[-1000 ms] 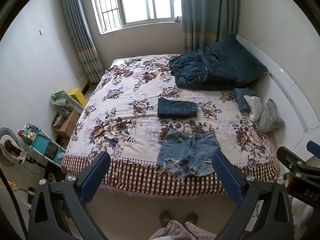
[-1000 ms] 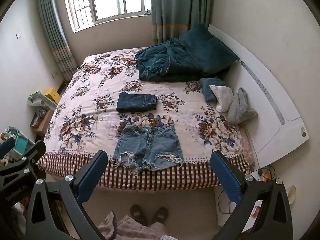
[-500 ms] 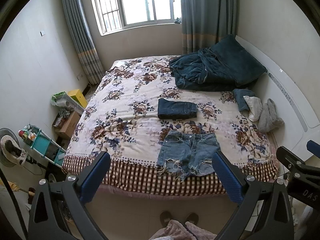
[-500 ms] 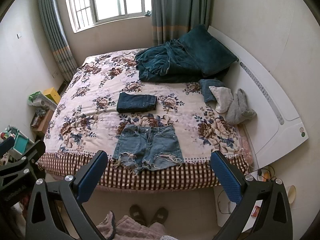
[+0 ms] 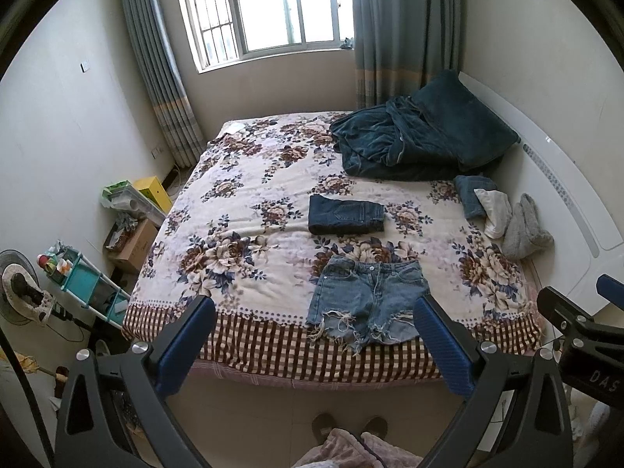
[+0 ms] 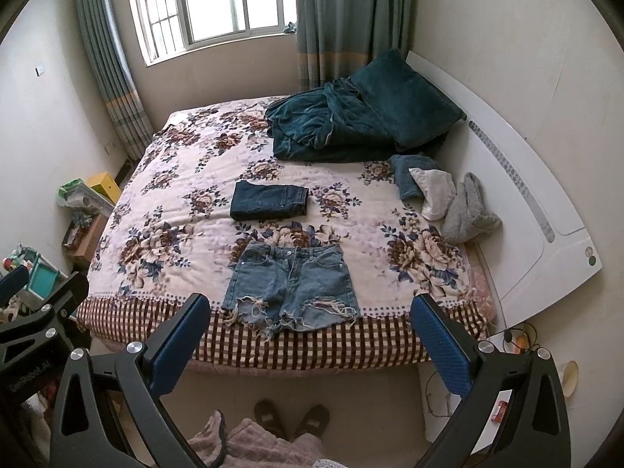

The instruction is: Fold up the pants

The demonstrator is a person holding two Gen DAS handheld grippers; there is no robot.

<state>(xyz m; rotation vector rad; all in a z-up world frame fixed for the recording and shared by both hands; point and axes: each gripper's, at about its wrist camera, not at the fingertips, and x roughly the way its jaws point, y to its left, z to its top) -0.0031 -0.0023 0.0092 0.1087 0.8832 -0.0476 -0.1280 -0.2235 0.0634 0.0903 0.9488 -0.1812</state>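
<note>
Daylight pours in through the window (image 5: 269,11), which is blown out to white in both views. The bed (image 6: 187,179) is evenly and softly lit, with faint shadows. Fisheye distortion bends the walls, and dark vignetting fills the corners. Focus is sharp mid-frame, softer toward the edges.

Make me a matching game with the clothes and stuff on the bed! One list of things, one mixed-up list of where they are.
Things:
1. light blue frayed denim shorts
2. dark blue folded jeans
3. dark teal velvet blanket
4. grey fuzzy cloth

Places:
A. bunched up at the far end, near the curtain
B. flat at the near edge of the bed
C. by the white headboard
D. mid-bed, just beyond the shorts

Pairs: 1-B, 2-D, 3-A, 4-C
</note>
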